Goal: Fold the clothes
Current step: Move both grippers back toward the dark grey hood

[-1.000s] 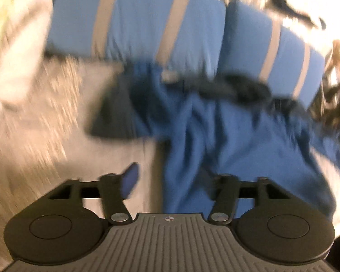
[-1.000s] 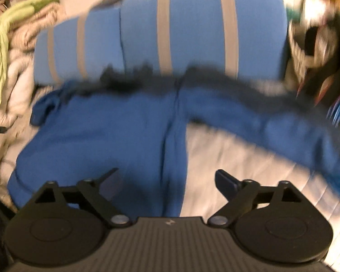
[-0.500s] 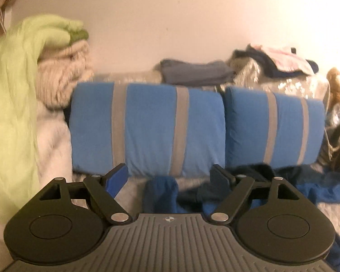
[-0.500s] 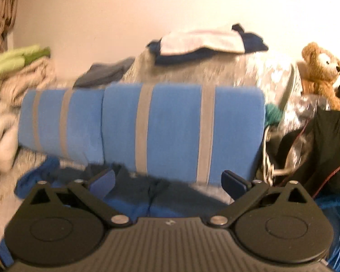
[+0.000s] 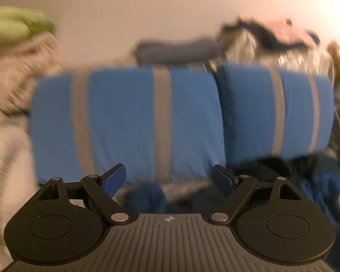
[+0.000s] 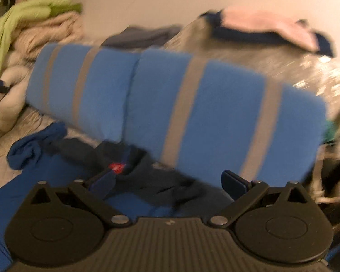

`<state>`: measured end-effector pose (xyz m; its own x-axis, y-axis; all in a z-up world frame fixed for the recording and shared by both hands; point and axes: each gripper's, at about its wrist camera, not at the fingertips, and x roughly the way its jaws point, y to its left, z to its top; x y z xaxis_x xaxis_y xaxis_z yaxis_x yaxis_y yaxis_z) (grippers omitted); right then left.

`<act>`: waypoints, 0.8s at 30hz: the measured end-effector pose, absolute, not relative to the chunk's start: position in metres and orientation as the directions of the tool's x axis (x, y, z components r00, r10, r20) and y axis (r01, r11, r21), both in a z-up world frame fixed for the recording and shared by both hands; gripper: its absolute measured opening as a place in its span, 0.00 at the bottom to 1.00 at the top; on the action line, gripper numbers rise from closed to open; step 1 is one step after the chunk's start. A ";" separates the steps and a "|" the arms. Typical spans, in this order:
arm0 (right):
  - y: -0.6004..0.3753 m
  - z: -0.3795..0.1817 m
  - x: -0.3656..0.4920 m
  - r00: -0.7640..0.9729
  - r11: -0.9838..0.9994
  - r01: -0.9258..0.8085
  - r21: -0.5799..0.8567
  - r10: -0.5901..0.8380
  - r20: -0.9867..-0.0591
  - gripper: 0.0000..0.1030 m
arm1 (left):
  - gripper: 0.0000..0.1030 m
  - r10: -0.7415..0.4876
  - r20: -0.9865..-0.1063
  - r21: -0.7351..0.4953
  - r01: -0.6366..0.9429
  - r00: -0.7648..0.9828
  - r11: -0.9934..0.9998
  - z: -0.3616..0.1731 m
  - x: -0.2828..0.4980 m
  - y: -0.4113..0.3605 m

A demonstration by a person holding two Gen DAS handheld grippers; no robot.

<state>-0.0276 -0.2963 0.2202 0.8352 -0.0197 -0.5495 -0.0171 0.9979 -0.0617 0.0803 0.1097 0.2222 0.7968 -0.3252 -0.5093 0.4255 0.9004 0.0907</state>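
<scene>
Both grippers hold nothing: left gripper (image 5: 169,178) is opening, right gripper (image 6: 170,184) gapes. Lower left, the soft, limp blue garment (image 6: 56,181) likely wants pinching at its edges.

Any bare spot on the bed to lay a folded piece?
Little. A strip of pale quilted bedspread shows between the beige blanket pile and the crumpled blue garment. The garment covers the middle, up against the blue grey-striped pillows. The right side is cluttered; blur hides detail.
</scene>
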 end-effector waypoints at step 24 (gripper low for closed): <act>-0.219 0.119 0.070 0.775 0.972 -0.226 0.060 0.217 -0.594 1.00 | 0.81 -0.500 -0.623 0.313 0.778 0.601 0.545 0.054 0.153 -0.061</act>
